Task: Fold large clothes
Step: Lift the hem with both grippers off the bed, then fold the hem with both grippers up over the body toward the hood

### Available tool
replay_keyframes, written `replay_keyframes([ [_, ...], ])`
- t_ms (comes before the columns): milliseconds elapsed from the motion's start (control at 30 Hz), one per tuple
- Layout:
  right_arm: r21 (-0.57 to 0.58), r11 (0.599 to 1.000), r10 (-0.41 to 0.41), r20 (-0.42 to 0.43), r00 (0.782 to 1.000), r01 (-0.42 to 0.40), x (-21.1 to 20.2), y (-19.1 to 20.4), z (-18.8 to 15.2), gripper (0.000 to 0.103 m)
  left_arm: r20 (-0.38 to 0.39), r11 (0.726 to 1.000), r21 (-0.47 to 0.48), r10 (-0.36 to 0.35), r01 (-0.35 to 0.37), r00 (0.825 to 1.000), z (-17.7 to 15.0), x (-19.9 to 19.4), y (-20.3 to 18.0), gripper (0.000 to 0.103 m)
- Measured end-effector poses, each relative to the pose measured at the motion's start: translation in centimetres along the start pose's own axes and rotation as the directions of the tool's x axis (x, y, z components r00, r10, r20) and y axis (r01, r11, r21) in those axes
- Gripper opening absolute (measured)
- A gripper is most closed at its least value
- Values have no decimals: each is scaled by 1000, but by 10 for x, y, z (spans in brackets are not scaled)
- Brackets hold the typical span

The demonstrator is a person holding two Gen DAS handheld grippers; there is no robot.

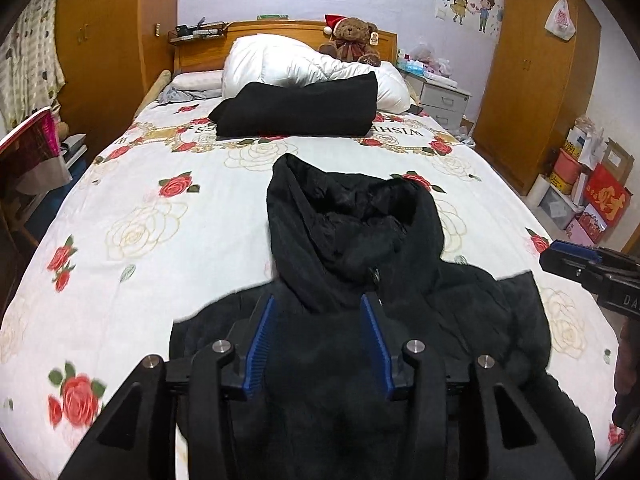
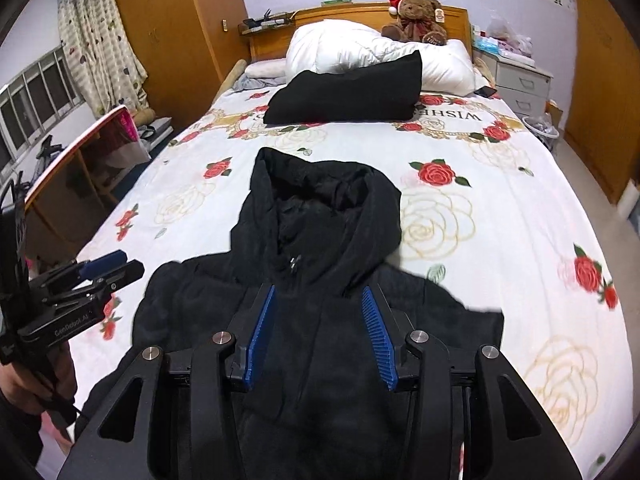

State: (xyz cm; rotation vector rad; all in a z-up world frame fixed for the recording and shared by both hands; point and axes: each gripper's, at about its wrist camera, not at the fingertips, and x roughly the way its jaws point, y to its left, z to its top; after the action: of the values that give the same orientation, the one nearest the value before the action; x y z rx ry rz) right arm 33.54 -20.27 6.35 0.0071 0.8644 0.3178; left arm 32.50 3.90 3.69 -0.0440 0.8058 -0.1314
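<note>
A black hooded jacket (image 1: 360, 280) lies flat on the rose-print bed sheet (image 1: 160, 208), hood pointing toward the headboard; it also shows in the right wrist view (image 2: 320, 248). My left gripper (image 1: 318, 312) is open and empty, hovering over the jacket's chest below the hood. My right gripper (image 2: 319, 304) is open and empty, also above the jacket's chest. The right gripper shows at the right edge of the left wrist view (image 1: 576, 256). The left gripper shows at the left edge of the right wrist view (image 2: 108, 266), beside the jacket's sleeve side.
A folded black garment (image 1: 300, 108) lies farther up the bed against a white duvet (image 1: 288, 64), with a teddy bear (image 1: 354, 38) behind. Wardrobes (image 1: 536, 72), a drawer unit (image 1: 440, 100) and boxes (image 1: 592, 200) stand right of the bed; a desk (image 2: 68, 184) stands left.
</note>
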Motion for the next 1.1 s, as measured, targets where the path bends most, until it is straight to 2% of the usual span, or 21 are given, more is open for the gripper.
replay_keyframes([
  [133, -8, 1000, -22, -17, 1000, 22, 38, -9, 24, 45, -2, 1000, -3, -1, 1, 1000, 25, 36, 8, 51],
  [433, 5, 998, -55, -54, 997, 55, 121, -38, 63, 45, -17, 999, -22, 24, -24, 1000, 74, 127, 23, 52],
  [667, -15, 997, -70, -62, 996, 69, 171, -46, 89, 45, -37, 998, -18, 61, -62, 997, 98, 191, 28, 52],
  [800, -17, 994, -113, -88, 990, 112, 198, -50, 100, 45, -38, 998, -21, 60, -61, 997, 108, 215, 27, 51],
  [833, -17, 992, -124, -102, 987, 123, 205, -52, 101, 45, -46, 998, -21, 56, -57, 997, 110, 221, 27, 39],
  [867, -18, 991, -137, -114, 984, 136, 211, -54, 101, 38, -57, 999, -17, 50, -51, 997, 112, 228, 26, 29],
  [900, -21, 989, -147, -125, 981, 146, 216, -55, 101, 23, -74, 998, -7, 55, -55, 996, 113, 235, 24, 15],
  [1000, -33, 987, -159, -124, 979, 156, 217, -56, 97, 9, -67, 999, -10, 49, -49, 997, 113, 238, 24, 5],
  [1100, -42, 989, -142, -84, 986, 139, 198, -55, 94, 8, -18, 998, -55, 16, -17, 1000, 106, 217, 31, 4],
])
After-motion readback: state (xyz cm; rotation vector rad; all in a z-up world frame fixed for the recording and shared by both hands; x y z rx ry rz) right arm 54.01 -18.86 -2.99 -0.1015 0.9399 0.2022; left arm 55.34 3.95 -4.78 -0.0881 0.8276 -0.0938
